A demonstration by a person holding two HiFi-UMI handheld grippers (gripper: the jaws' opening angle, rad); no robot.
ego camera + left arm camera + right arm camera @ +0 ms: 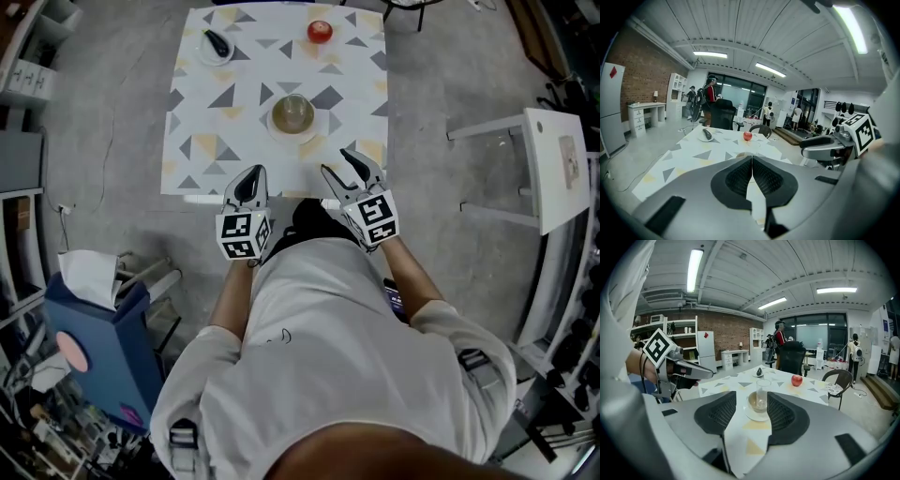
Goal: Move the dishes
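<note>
No word, brand or number is legible. Black-and-white square markers sit on the left gripper (251, 176) and the right gripper (335, 160). A red diamond (613, 71) marks the fridge (609, 117) at nine o'clock.

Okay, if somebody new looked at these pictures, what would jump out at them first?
The triangle-patterned table fills the upper middle of the head view. At its centre a clear glass stands in a bowl on a white saucer, with a red apple near the far edge. The left gripper, shut, and the right gripper, open, hover at the near edge.
</note>
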